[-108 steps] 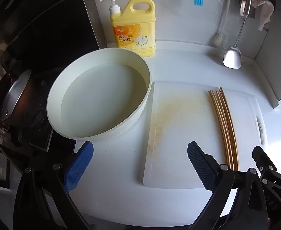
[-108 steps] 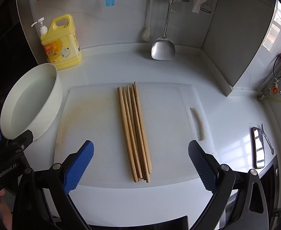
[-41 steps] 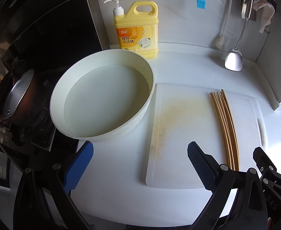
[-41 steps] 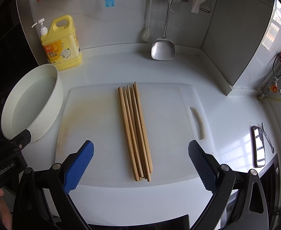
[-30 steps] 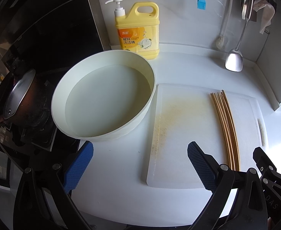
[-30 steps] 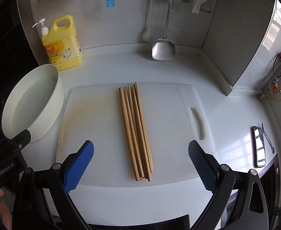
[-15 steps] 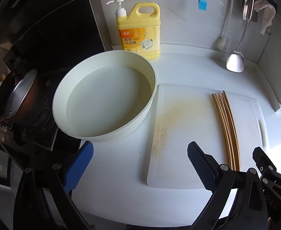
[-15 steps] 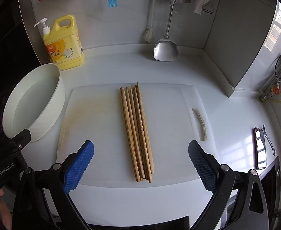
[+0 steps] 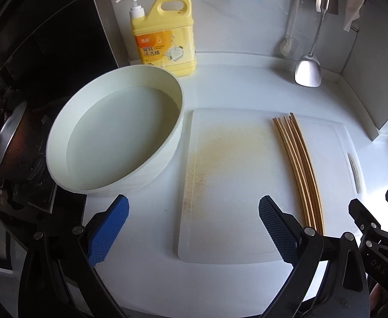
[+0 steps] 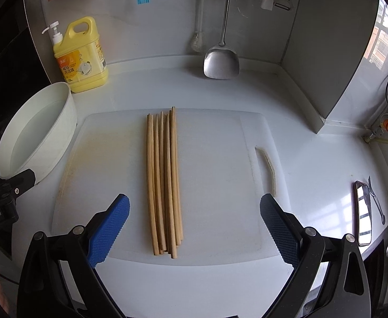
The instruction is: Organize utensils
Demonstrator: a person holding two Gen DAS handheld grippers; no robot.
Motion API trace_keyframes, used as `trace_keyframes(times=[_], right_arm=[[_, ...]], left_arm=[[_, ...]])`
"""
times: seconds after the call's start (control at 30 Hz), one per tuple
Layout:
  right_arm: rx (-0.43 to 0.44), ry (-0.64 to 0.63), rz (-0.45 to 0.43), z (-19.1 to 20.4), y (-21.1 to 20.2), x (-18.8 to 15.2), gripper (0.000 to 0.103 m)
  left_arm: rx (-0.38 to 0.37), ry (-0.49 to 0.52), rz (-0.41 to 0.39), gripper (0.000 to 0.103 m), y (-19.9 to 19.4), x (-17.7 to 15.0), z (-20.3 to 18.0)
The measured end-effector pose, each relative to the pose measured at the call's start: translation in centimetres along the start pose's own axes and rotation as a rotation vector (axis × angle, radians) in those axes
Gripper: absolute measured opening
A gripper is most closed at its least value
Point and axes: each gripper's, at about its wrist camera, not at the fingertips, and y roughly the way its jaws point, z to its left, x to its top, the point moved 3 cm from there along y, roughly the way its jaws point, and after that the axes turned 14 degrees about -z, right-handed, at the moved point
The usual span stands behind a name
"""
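Observation:
Several wooden chopsticks (image 10: 164,180) lie side by side on a white cutting board (image 10: 220,175), running from near to far. My right gripper (image 10: 194,225) hovers open just above their near ends, with nothing between its blue pads. In the left wrist view the same chopsticks (image 9: 298,167) lie on the right part of the cutting board (image 9: 228,185). My left gripper (image 9: 192,228) is open over the counter, between the board's left edge and a round white basin (image 9: 114,137) holding water.
A yellow detergent bottle (image 10: 81,57) stands at the back left. A steel spatula (image 10: 221,58), a brush and a cloth hang on the back wall. A dark pan (image 9: 11,145) sits on the stove at far left. A phone (image 10: 363,209) lies at right.
Both views have shifted slightly, the scene sliding right and a little down; both grippers stay open and the chopsticks have not moved on the board.

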Motion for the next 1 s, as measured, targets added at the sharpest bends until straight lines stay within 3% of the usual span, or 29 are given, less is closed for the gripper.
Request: trace_keyframes(times=[0.2,0.47,1.0], right_arm=[[0.049,0.01,0.004,-2.1,3.4,-0.8,0.094],[0.102,-0.102,0.033,-1.4,8.1,-1.2,0.094],[0.119,-0.161,0.024,-2.1,11.1,-0.6,0.094]], left_arm=[[-0.047,-0.002,-0.004,0.097,1.9,-0.7,-2.2],[-0.083,-0.014,0.009,0.097,5.3,-0.8,-4.6],[-0.125,-0.066,0.019,0.097,8.4,-0.8,-6.7]])
